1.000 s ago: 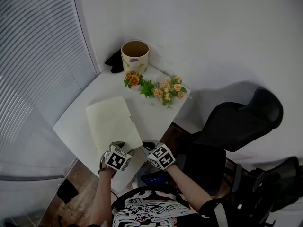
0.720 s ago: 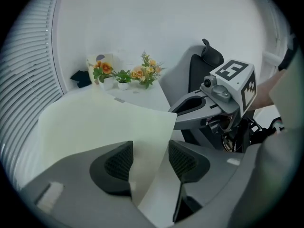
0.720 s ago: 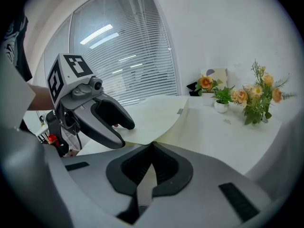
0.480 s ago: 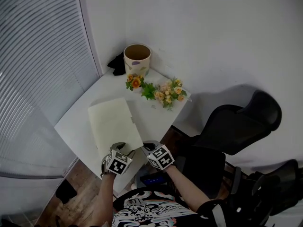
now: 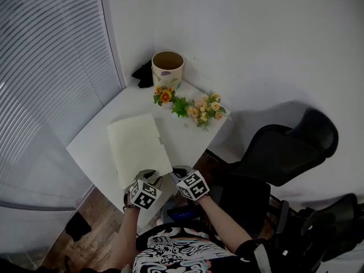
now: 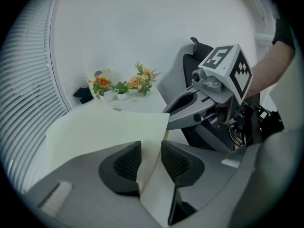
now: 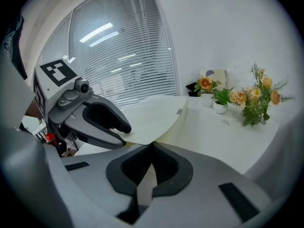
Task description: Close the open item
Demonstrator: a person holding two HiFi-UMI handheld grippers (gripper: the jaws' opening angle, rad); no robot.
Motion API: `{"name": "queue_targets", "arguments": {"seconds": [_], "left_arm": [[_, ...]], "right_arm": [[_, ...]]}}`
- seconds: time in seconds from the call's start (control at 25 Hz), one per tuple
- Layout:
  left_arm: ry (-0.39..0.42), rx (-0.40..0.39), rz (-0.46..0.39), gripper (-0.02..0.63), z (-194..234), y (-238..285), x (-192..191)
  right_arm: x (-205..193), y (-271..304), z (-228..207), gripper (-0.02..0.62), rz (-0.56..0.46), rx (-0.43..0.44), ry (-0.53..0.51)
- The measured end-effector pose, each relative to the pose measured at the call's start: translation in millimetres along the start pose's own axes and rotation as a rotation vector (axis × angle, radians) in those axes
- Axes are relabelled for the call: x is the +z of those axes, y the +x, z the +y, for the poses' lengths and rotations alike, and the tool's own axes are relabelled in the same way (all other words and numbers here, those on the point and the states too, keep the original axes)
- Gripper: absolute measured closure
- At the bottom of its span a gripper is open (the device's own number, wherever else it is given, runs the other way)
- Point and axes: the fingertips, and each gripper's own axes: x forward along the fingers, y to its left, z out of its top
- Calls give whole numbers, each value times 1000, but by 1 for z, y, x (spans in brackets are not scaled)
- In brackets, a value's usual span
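Observation:
A cream folder lies on the white table, its near edge at the table's front. In the right gripper view its cover curves up a little above the sheets below. My left gripper is at the folder's near edge. Its jaws are closing with the cover's edge between them, and a gap still shows beside the sheet. My right gripper is just right of it and shut on the cover's near corner. Each gripper appears in the other's view: the right gripper and the left gripper.
A cream pot stands at the table's far corner with a black object beside it. Orange and pale flowers lie along the right edge. A black chair is to the right and window blinds to the left.
Both grippers stay at the folder's near edge. The head view has shifted slightly; nothing else visibly moved.

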Motion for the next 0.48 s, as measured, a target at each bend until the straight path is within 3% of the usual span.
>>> {"name": "queue_targets", "arguments": {"seconds": [0.48], "left_arm": [[-2, -14, 17, 471, -1, 3, -1]], "right_arm": [[1, 0, 1, 592, 16, 0, -37]]}}
